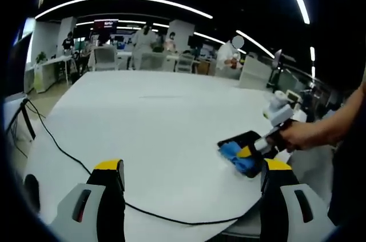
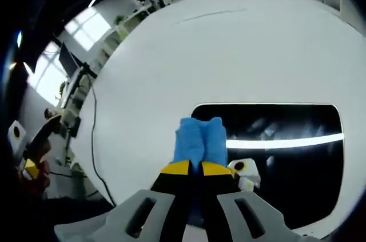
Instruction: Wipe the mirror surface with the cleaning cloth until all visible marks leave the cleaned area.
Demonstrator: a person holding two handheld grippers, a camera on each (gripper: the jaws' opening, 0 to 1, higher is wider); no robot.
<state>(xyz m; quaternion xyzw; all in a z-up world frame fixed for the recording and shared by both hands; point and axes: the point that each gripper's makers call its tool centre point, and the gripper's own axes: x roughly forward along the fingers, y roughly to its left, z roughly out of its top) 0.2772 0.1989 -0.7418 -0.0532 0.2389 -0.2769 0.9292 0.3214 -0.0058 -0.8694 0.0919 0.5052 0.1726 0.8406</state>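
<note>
Here, the right gripper (image 2: 195, 169) pinches the blue cleaning cloth (image 2: 200, 140) between its jaws, pressing it on the mirror's (image 2: 286, 156) 9 o'clock edge (ceiling lights reflect in the glass). The left gripper (image 1: 191, 167) hangs spread wide over the white table (image 1: 148, 122).

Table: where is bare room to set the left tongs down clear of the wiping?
The white table lies bare between the black cable and the mirror, and across its far half. It is crowded at the mirror, where the right tongs press the blue cloth.
</note>
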